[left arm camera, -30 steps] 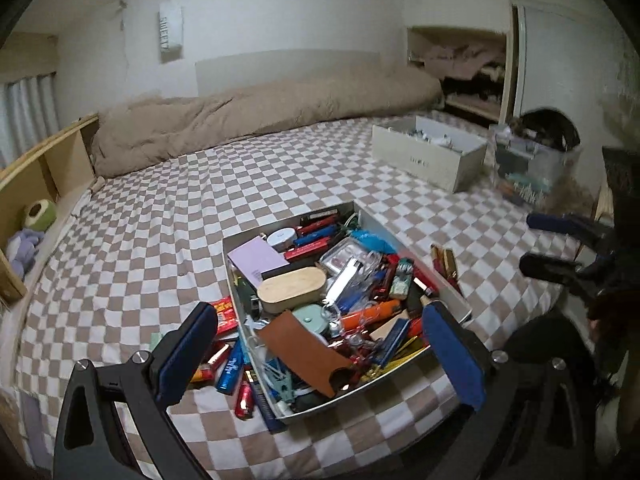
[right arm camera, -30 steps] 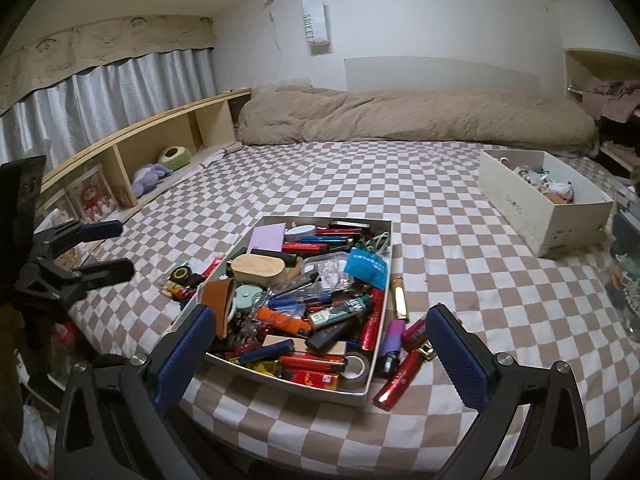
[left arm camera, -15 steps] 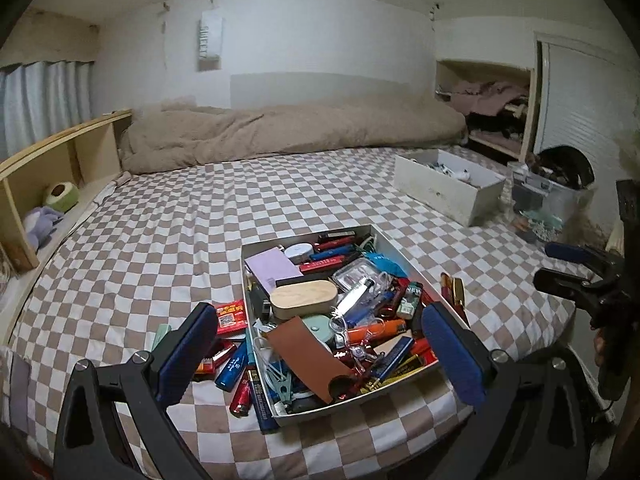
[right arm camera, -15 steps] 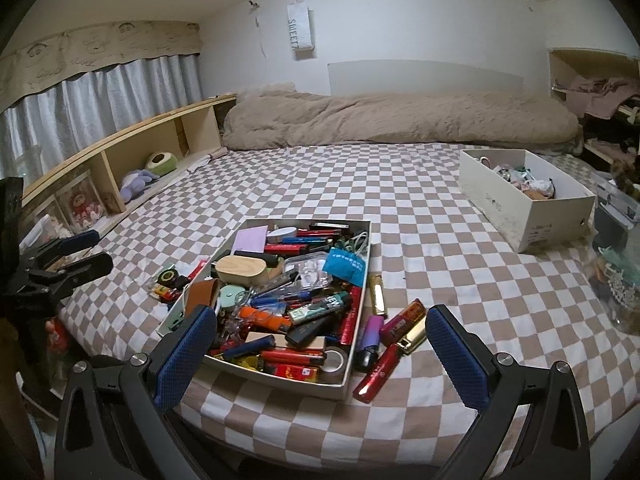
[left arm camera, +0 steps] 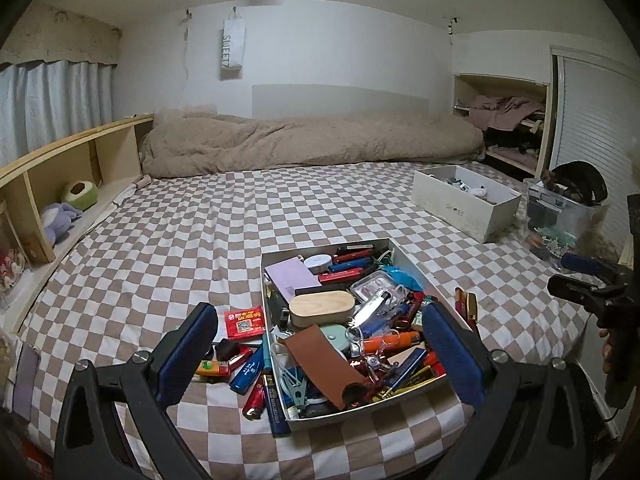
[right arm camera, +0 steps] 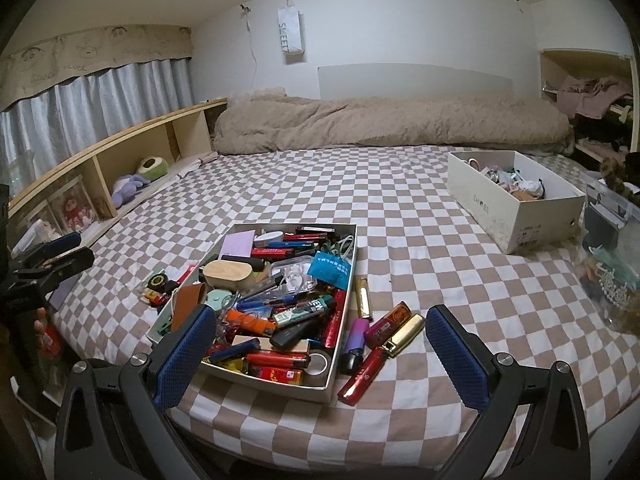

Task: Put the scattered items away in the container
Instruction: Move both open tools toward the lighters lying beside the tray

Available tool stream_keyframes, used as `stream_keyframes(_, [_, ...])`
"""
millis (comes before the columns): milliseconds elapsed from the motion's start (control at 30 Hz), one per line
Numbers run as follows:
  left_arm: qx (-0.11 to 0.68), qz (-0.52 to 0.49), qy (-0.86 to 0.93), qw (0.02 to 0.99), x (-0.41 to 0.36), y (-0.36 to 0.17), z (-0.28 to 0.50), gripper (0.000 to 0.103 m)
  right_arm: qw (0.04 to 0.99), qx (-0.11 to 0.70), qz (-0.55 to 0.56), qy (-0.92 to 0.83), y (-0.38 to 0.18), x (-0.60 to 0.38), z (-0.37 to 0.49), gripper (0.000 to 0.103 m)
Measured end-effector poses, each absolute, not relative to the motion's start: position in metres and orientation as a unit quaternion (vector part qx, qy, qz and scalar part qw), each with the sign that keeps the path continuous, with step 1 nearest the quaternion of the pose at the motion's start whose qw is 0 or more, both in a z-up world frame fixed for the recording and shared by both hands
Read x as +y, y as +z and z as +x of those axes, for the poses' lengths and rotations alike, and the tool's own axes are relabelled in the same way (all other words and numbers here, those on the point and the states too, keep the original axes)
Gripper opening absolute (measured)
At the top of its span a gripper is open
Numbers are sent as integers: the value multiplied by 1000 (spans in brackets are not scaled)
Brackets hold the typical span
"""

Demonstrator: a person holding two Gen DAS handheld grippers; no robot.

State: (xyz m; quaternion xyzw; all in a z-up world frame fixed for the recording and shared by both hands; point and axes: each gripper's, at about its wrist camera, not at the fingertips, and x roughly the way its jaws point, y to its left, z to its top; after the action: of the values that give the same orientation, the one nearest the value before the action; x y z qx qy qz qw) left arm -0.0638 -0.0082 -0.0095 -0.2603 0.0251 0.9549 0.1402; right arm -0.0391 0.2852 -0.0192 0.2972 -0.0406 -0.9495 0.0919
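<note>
A shallow grey box [left arm camera: 404, 254] [right arm camera: 340, 320] full of lighters, pens and small items sits on the checkered bed near its front edge. Loose items lie on both sides of it: a red packet [left arm camera: 244, 322], a blue tube [left arm camera: 247, 372] and a red lighter [left arm camera: 254, 402] on the left; a gold lighter [right arm camera: 363, 297], a purple lighter [right arm camera: 355, 344], and red tubes [right arm camera: 364, 372] on the right. My left gripper [left arm camera: 320, 350] is open and empty, in front of the box. My right gripper [right arm camera: 320, 350] is open and empty, also in front of it.
A white shoebox [right arm camera: 516, 204] with small things stands at the back right of the bed. A rolled beige duvet [right arm camera: 384, 124] lies along the far wall. A wooden shelf [right arm camera: 104, 168] with plush toys runs along the left. A clear bin [left arm camera: 560, 208] stands at the right.
Both grippers have tilted up and levelled; more of the wall and ceiling shows. The box and loose items have not moved. Both grippers stay open.
</note>
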Motion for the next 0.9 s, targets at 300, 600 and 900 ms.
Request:
stream_keyframes(300, [-5, -264, 959, 103, -38, -15, -76, 103, 83, -43, 309, -946, -26, 298, -48, 103])
stream_keyframes(600, [-7, -287, 957, 39, -85, -27, -94, 103, 49, -46, 338, -939, -38, 329, -65, 103])
stream_keyframes(900, [-19, -347, 938, -4, -136, -61, -110, 103, 9, -41, 399, -916, -75, 369, -90, 103])
